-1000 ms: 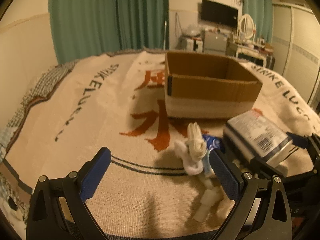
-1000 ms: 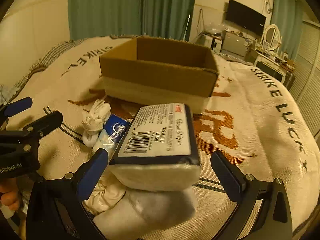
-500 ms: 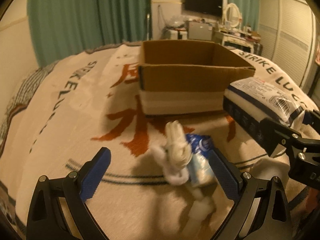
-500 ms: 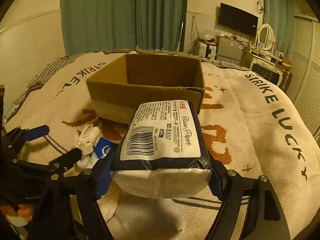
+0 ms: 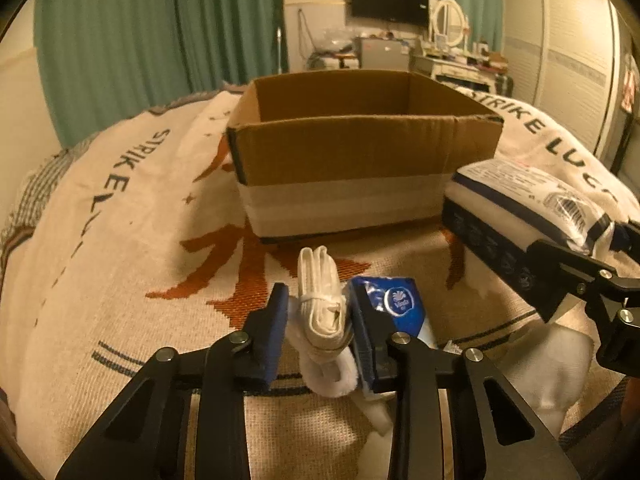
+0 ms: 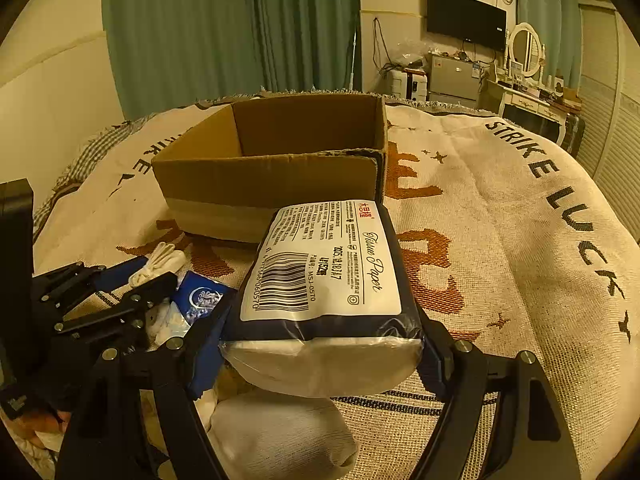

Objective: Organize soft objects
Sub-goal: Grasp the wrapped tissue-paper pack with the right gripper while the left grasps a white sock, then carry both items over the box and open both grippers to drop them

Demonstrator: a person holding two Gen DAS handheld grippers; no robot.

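Observation:
My left gripper point(image 5: 320, 332) is shut on a rolled white sock bundle point(image 5: 322, 312) just above the blanket, in front of the open cardboard box point(image 5: 360, 184). My right gripper point(image 6: 320, 340) is shut on a large tissue paper pack point(image 6: 328, 280) and holds it off the bed, right of the box front; the pack also shows in the left wrist view point(image 5: 520, 216). A small blue tissue packet point(image 5: 396, 308) lies on the blanket right of the sock bundle. The left gripper with the bundle shows in the right wrist view point(image 6: 156, 268).
The box stands on a cream blanket point(image 6: 520, 240) with orange and black lettering over the bed. White soft items point(image 6: 280, 436) lie under the right gripper. Green curtains point(image 6: 240, 32), a TV and a dresser stand beyond the bed.
My left gripper moved right and closed on the white sock bundle. My right gripper closed on the tissue paper pack and lifted it toward the box.

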